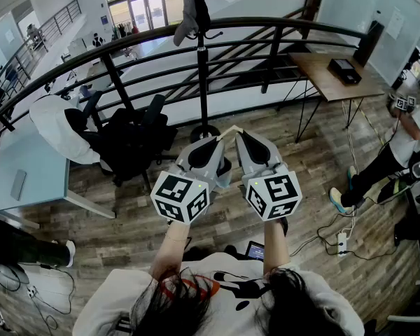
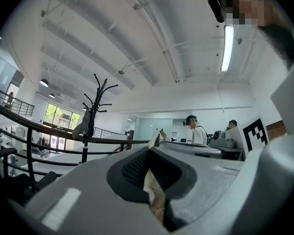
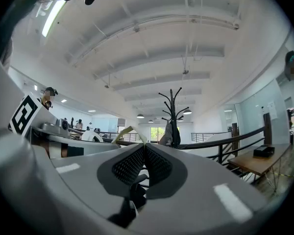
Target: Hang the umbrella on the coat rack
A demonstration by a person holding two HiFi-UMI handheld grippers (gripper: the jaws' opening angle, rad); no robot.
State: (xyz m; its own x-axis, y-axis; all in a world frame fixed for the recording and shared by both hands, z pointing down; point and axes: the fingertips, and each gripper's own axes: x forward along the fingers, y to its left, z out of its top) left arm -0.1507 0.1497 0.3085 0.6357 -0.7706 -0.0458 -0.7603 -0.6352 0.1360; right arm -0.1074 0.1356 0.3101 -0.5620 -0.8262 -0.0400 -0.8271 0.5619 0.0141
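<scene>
Of the umbrella only a thin beige strap [image 1: 230,129] shows, and the rest cannot be made out. The strap runs between the tips of the two grippers, which are held level and side by side above the wooden floor [image 1: 126,236], just apart, both pointing at the coat rack [image 1: 202,61].

In the left gripper view the left gripper [image 2: 154,148] has its jaws closed on the strap [image 2: 155,137]; the beige band lies between the pads and sticks out past the tips. In the right gripper view the right gripper [image 3: 143,146] has its jaws pressed together at the tips, and the strap [image 3: 123,131] arcs from there across to the other gripper.

The rack is a black pole with curved hooks. Its round foot stands on the floor at the railing [image 1: 126,47], straight ahead of the grippers and well apart from them. A grey cloth [image 1: 187,19] hangs from its upper hooks.

A black chair [image 1: 129,142] stands left of the rack's foot, with a white bundle [image 1: 52,135] beside it and a pale desk [image 1: 28,180] near the floor's left edge. A wooden table [image 1: 336,89] stands at the railing to the right and bears a black box [image 1: 344,71]. A person [image 1: 399,145] stands at the floor's right edge.
</scene>
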